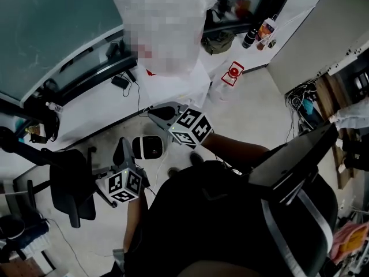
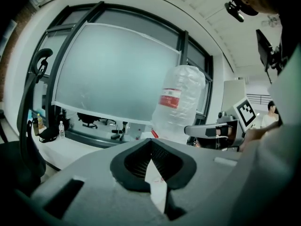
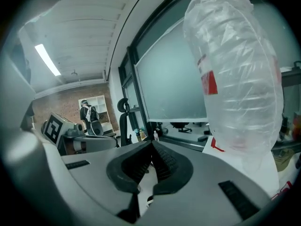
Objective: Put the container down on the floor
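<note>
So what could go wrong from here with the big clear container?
The left gripper pinches only a thin strip of the white bag; it may slip and the clear container could drop.
The floor below holds a round white device and an office chair close by, so the container might land tilted.

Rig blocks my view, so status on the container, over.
Left tongs shut on white wrap; right tongs shut. Container upright ahead. Office chair, round white device on floor nearby.
</note>
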### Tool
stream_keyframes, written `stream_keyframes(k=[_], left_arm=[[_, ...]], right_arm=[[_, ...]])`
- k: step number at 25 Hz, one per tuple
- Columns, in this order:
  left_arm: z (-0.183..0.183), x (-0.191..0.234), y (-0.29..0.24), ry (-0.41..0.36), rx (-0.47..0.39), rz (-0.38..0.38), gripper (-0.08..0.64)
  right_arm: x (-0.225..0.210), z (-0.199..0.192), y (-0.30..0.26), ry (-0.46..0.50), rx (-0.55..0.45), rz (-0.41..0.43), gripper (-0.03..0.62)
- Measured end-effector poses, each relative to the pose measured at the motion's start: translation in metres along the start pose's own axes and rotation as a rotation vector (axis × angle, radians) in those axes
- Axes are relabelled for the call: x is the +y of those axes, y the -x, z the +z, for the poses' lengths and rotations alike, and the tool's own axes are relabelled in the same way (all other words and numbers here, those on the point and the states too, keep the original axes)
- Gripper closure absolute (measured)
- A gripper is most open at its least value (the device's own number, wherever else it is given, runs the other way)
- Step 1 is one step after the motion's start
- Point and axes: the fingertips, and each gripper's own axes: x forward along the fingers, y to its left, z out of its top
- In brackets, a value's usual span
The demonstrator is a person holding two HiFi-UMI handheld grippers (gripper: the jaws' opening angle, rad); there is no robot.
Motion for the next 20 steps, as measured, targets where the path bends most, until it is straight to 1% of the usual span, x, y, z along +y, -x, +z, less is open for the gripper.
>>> stream_keyframes(k=[2, 7, 10, 14, 18, 20], left_arm=[[0.006, -0.002, 0.0, -0.013, -0.009, 0.001, 0.549], [0.02, -0.006, -0.002, -0.045, -0.047, 0.003, 0.549], [0.023, -0.005, -0.001, -0.058, -0.04, 0.014, 0.549], [0.019, -0.007, 0.0, -0.053, -0.036, 0.024, 0.549], [0.018, -0.011, 0.002, -0.026, -0.043, 0.012, 0.549], [0.021, -0.011, 0.002, -0.038, -0.048, 0.02, 0.549]], right_arm=[[0.0, 0.003, 0.004, 0.0, -0.012, -0.008, 0.588], [-0.003, 0.016, 0.01, 0.039, -0.038, -0.031, 0.588], [-0.006, 0.019, 0.013, 0.047, -0.049, -0.049, 0.588], [-0.008, 0.018, 0.017, 0.058, -0.034, -0.052, 0.588], [-0.006, 0.015, 0.018, 0.049, -0.034, -0.049, 0.588], [-0.007, 0.017, 0.018, 0.053, -0.033, -0.05, 0.588]])
